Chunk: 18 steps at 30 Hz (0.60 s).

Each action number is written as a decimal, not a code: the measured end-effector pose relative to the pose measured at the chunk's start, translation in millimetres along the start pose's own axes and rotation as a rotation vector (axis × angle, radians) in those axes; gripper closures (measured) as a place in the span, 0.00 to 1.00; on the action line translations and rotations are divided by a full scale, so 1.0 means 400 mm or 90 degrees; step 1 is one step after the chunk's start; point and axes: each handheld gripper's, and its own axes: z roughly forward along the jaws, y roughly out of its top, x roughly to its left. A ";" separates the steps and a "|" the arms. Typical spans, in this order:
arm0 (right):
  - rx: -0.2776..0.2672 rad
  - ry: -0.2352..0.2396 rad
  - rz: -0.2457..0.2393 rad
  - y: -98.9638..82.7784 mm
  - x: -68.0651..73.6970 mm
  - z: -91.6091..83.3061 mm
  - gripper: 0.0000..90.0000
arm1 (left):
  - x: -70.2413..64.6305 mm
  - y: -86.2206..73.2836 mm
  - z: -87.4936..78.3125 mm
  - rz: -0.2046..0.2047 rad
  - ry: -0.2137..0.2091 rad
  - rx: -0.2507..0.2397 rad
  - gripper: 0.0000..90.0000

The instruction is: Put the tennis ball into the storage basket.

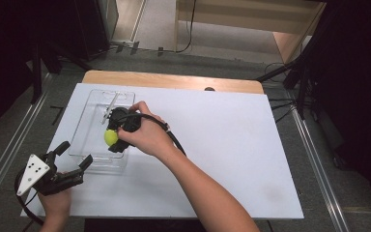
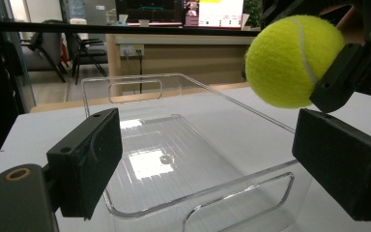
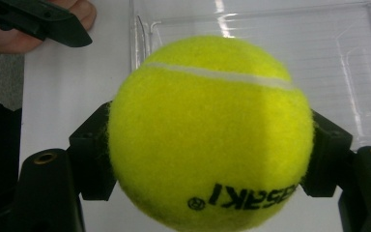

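Observation:
A yellow-green tennis ball [image 1: 110, 137] [image 2: 292, 60] [image 3: 210, 133] hangs over the clear plastic tray [image 1: 92, 159] [image 2: 188, 84] [image 3: 140, 38], held off its floor. My right gripper [image 1: 113, 140] [image 3: 210, 159] is shut on the ball, one black pad on each side of it. At the table's front left corner my left gripper [image 1: 75, 154] [image 2: 203, 164] stands open with nothing between its pads, its jaws pointing at the tray's near end. In the left gripper view the ball hangs at the upper right with a black finger [image 2: 340, 77] of the right gripper pressed on it.
The tray lies on a white board [image 1: 222, 145] that covers a wooden table [image 1: 174, 79]. Metal rails [image 1: 9, 150] run along the floor on both sides. Dark stands and cables [image 1: 290, 77] crowd the far corners. The tray holds nothing but reflections.

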 end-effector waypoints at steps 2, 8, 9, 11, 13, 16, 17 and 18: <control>0.001 0.002 0.000 0.004 -0.002 0.007 0.26 | 0.000 0.000 0.000 0.000 0.000 0.001 0.12; 0.006 -0.003 0.001 0.015 -0.011 0.028 0.26 | 0.000 0.000 0.000 0.000 -0.001 0.000 0.12; 0.007 -0.003 0.001 0.016 -0.013 0.031 0.26 | 0.000 0.000 0.000 0.000 -0.001 0.000 0.12; 0.007 -0.004 0.002 0.018 -0.016 0.039 0.26 | 0.001 0.000 0.000 0.002 -0.001 0.000 0.12; 0.011 -0.006 0.003 0.019 -0.019 0.046 0.26 | 0.002 0.000 -0.001 0.004 -0.001 0.001 0.12; 0.014 -0.006 0.004 0.018 -0.024 0.057 0.26 | 0.002 0.000 0.000 0.001 -0.001 -0.001 0.12; 0.017 -0.007 0.005 0.018 -0.025 0.060 0.26 | 0.002 0.000 -0.001 0.001 -0.001 -0.001 0.12; 0.018 -0.008 0.007 0.017 -0.027 0.063 0.26 | 0.002 0.000 0.000 0.001 -0.001 -0.001 0.12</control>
